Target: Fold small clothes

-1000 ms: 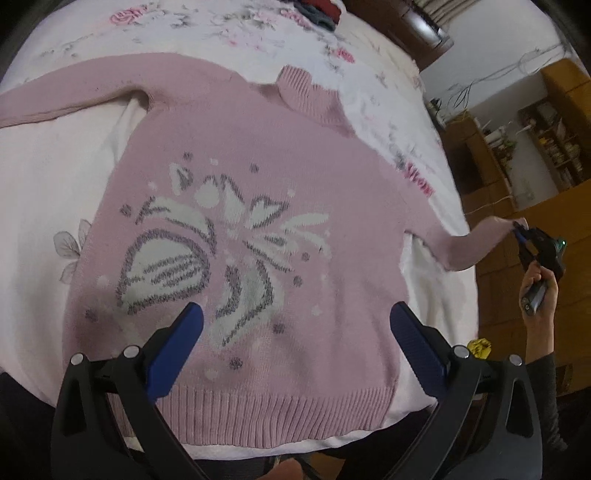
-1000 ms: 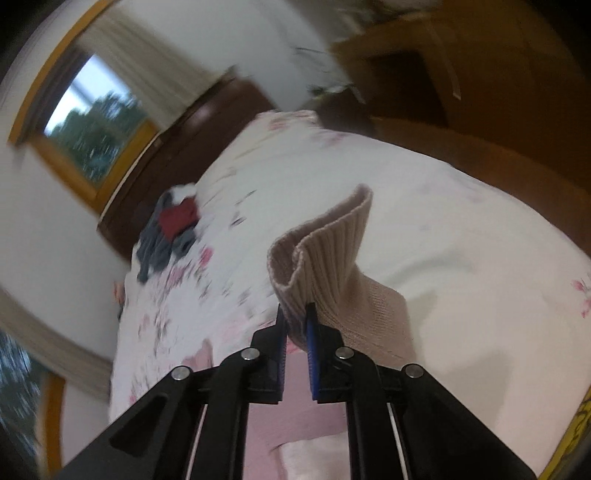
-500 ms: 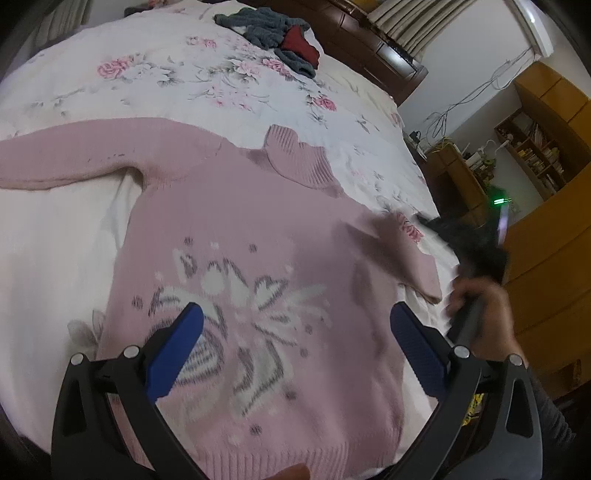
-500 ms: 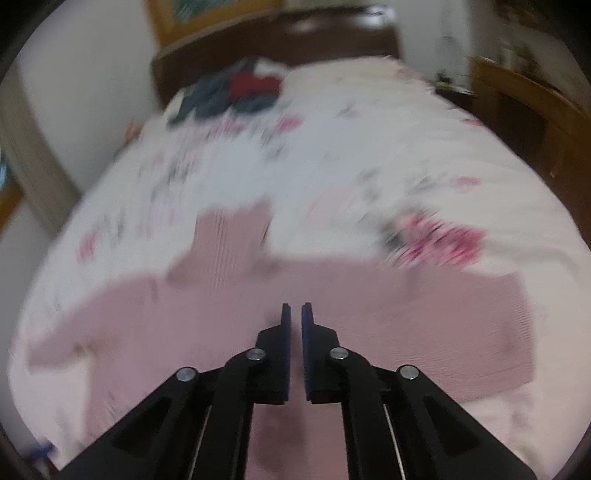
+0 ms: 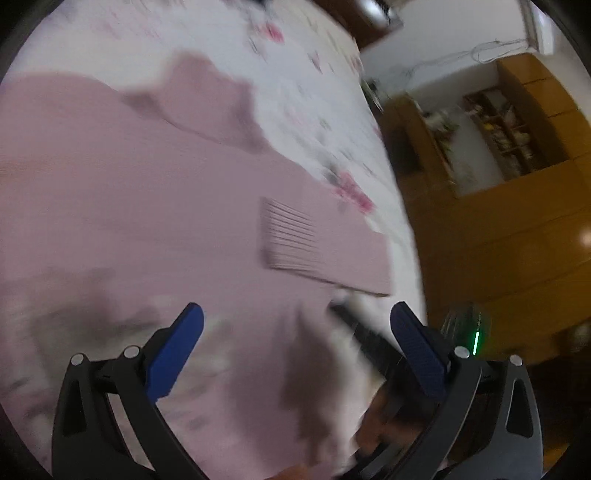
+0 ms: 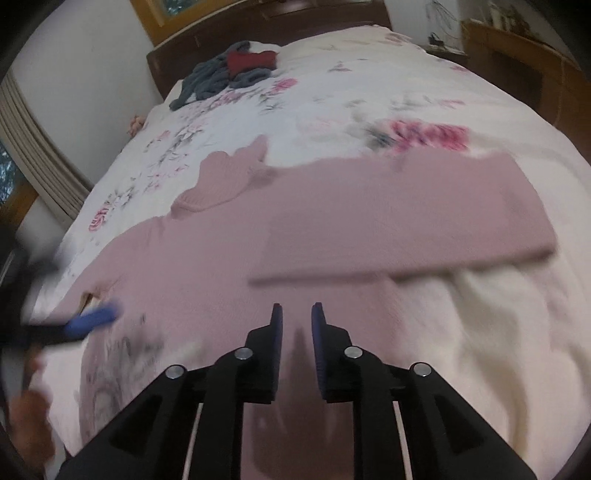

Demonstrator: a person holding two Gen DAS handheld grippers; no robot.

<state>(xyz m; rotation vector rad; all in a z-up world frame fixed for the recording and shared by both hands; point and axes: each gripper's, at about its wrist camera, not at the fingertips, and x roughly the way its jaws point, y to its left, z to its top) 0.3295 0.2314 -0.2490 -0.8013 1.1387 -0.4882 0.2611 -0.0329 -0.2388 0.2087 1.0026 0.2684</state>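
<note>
A pink knitted sweater (image 6: 207,258) lies flat on the bed, its turtleneck collar (image 6: 229,177) pointing at the headboard. One sleeve (image 6: 406,221) is folded across the chest, and its ribbed cuff (image 5: 288,236) rests on the body. My right gripper (image 6: 297,317) hovers just over the sweater below that sleeve, jaws slightly open and holding nothing. My left gripper (image 5: 297,317) is wide open low above the sweater's front, in a blurred view. One of its blue fingers (image 6: 96,319) shows at the left of the right wrist view.
The floral bedspread (image 6: 369,92) covers the bed. A heap of grey and red clothes (image 6: 229,70) lies near the dark headboard (image 6: 295,22). Wooden cabinets and shelves (image 5: 517,221) stand past the bed's right edge. A hand (image 6: 29,424) holds the left gripper.
The right gripper carried the sleeve from off the bed's side over the chest, let it go and parted its jaws. The left gripper dropped closer to the sweater and swung right.
</note>
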